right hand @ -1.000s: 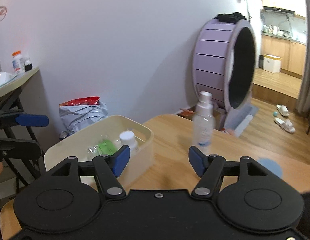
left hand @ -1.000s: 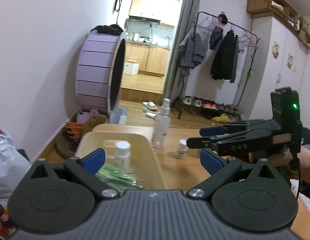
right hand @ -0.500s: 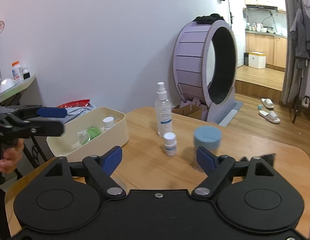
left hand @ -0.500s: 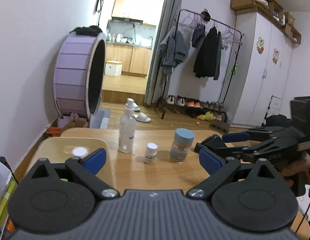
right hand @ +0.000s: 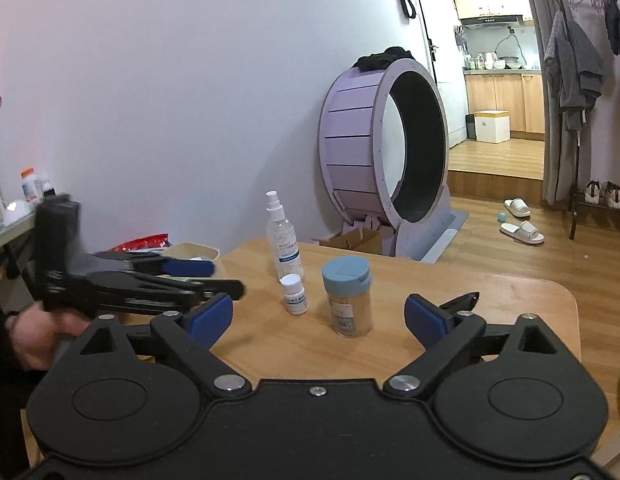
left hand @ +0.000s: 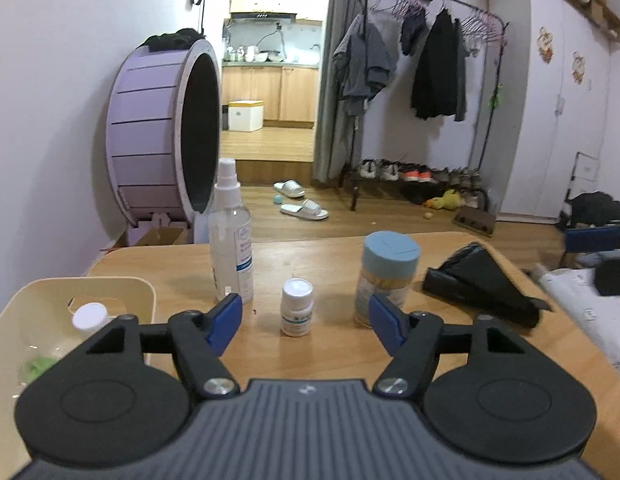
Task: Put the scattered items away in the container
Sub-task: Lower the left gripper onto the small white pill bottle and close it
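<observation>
On the wooden table [left hand: 329, 352] at frame centre, the left gripper [left hand: 306, 318] is closing, fingers spread and empty, before the small white bottle [left hand: 296, 307]; the right gripper [right hand: 317, 316] is opening, empty, before the blue-lidded jar [right hand: 347, 296].

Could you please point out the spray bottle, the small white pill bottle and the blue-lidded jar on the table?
spray bottle [left hand: 230, 248], left wrist view, on its clear body.
small white pill bottle [left hand: 296, 312], left wrist view, on its labelled body.
blue-lidded jar [right hand: 347, 276], right wrist view, on the side of its blue lid.
</observation>
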A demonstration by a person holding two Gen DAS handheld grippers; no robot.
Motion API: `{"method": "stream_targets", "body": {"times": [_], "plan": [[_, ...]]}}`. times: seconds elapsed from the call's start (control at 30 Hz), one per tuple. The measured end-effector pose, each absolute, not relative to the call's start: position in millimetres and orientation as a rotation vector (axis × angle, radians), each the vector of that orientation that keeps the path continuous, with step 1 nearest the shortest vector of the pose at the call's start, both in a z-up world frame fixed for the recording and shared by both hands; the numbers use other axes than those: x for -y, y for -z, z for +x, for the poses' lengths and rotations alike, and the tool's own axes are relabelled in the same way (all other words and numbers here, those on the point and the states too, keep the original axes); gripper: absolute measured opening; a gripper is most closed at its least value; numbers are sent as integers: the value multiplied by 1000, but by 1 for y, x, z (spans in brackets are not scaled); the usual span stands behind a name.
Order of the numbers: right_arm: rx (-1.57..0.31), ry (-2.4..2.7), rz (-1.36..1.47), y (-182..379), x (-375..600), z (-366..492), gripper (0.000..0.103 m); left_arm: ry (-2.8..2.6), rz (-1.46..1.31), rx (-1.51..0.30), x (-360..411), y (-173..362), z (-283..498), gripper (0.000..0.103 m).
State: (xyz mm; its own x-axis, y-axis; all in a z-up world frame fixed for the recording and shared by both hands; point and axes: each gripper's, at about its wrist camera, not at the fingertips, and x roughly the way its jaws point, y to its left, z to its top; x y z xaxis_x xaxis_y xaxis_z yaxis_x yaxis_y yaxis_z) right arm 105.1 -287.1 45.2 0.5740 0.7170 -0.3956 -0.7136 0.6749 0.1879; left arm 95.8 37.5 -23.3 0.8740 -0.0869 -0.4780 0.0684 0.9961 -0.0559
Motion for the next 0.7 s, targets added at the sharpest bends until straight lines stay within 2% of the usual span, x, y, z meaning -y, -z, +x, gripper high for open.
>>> {"method": "stream_targets", "body": {"times": [0.27, 0.4, 0.5, 0.63, 0.7], "plan": [[-466, -829, 31, -38, 290, 121, 93, 54, 12, -542, -34, 47, 130, 66], [-467, -819, 10, -33, 287, 124, 93, 48, 16, -563, -37, 55, 146, 56], [-476, -819, 30, -30, 290, 126, 93, 58, 37, -566, -34, 58, 155, 52], [-489, -809, 41, -26, 293, 129, 94, 65, 44, -562, -32, 60, 161, 39], [-492, -806, 39, -25, 292, 129, 94, 77, 58, -567, -31, 62, 163, 26]]}}
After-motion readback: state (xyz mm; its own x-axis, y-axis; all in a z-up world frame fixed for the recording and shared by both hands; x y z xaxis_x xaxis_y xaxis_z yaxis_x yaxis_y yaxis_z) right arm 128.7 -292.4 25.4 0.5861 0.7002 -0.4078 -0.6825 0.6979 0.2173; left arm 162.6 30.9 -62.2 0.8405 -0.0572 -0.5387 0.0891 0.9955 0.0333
